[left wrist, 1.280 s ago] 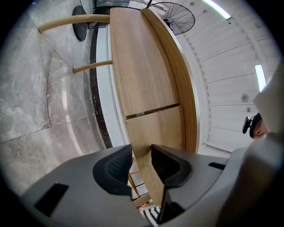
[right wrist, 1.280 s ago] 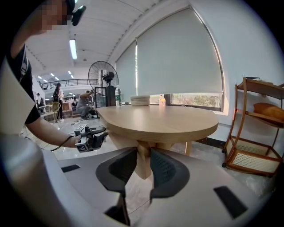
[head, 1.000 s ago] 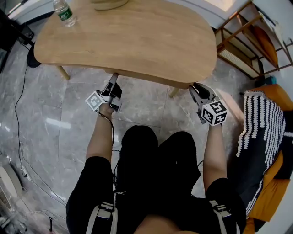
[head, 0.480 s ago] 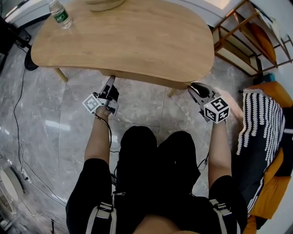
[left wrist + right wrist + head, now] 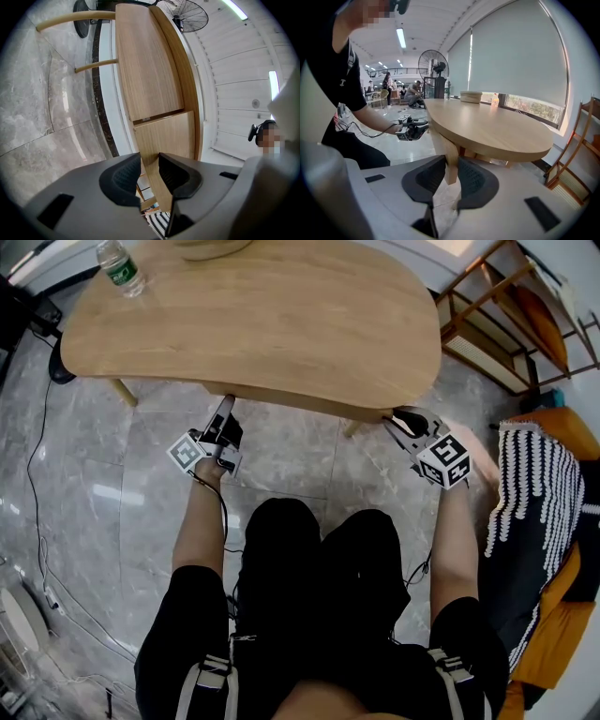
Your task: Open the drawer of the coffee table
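Since a second ago the right gripper (image 5: pixel 451 161) has rolled slightly, so its marker cube (image 5: pixel 443 460) sits a touch higher in the head view. Its jaws have just been opening. The left gripper (image 5: pixel 149 164) has kept its place.

One drawer front (image 5: pixel 164 136), a plain light-wood panel, hangs under the near rim of the single bean-shaped coffee table (image 5: pixel 262 324) in the upper middle of the head view.

Both grippers stand part-open with that panel between their pads, the left one towards its left end and the right one towards its right end. Each pair of pads looks pressed on the wood.

Two table legs (image 5: pixel 125 390) show. One water bottle (image 5: pixel 119 268) stands at the upper left.
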Tool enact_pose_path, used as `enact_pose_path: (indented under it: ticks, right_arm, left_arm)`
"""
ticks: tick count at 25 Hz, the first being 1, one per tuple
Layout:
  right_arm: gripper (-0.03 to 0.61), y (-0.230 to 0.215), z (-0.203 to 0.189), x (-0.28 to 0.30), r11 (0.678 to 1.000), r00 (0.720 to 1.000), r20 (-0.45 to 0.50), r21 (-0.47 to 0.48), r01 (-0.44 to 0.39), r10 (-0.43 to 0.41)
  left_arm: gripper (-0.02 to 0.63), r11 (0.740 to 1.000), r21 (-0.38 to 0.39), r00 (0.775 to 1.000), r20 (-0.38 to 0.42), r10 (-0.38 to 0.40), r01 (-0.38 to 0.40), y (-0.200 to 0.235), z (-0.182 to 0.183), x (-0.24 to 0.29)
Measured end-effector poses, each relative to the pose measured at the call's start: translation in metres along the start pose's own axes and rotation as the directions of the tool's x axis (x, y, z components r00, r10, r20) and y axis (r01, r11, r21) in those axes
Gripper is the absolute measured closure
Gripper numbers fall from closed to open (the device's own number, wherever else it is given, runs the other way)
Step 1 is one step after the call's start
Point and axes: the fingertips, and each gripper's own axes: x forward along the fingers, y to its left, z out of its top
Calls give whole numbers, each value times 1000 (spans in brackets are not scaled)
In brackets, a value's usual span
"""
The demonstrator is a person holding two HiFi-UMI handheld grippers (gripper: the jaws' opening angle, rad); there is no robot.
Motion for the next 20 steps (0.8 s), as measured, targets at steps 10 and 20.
enact_pose_path:
  ticks: [10, 20]
  right_arm:
    - [486, 13, -4, -9, 997, 998, -28, -34, -64, 63]
    - [489, 35, -7, -16, 988, 988, -79, -65, -139, 134]
  left_arm:
    - [486, 1000, -3, 1000, -22, -1, 1, -6, -6, -11]
    - [492, 1000, -21, 1000, -31, -7, 6, -10, -13, -31]
